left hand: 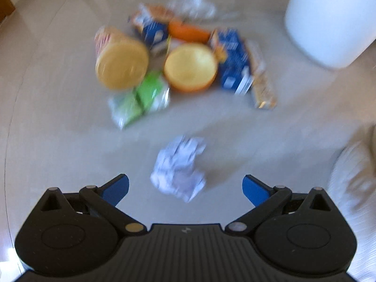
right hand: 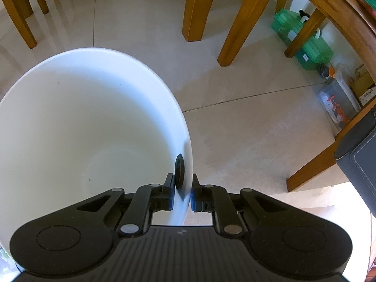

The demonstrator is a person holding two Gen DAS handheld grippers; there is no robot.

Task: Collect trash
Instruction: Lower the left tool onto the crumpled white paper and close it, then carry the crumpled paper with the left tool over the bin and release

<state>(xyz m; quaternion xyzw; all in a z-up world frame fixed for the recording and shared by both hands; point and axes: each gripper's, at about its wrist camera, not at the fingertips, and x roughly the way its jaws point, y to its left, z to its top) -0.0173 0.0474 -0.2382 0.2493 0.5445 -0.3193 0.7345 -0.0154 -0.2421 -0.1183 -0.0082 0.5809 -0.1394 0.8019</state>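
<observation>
Floor (left hand: 58,117): pale tile, carries all items.

Left claw (left hand: 185,189): spread wide, blue pads apart, nothing between them; points steeply down at the floor. View blurred.

Paper ball (left hand: 179,168): crumpled white, on the floor just ahead of the left claw, roughly centred between its pads, not touched.

Trash pile, beyond the paper ball and apart from it:
- tub (left hand: 119,58), on its side, yellow lid toward the camera;
- bowl (left hand: 190,67), yellow inside, orange outside, just right of the tub;
- green packet (left hand: 141,98), in front of tub and bowl, touching both;
- blue cartons, one (left hand: 232,63) right of the bowl, one (left hand: 152,29) behind it;
- orange item (left hand: 188,31) behind the bowl, kind unclear;
- clear wrap (left hand: 192,5) at the far edge.

Bin (right hand: 70,117): white, round, open top, inside bare; stands right of the pile, near it.

Right claw (right hand: 182,192): pressed together on the bin's rim, one pad inside the wall, one outside, beside a black knob (right hand: 179,171) on the inner wall.

Chair legs (right hand: 195,9): wooden, beyond the bin.

Green box (right hand: 303,44): under the furniture at far right.
</observation>
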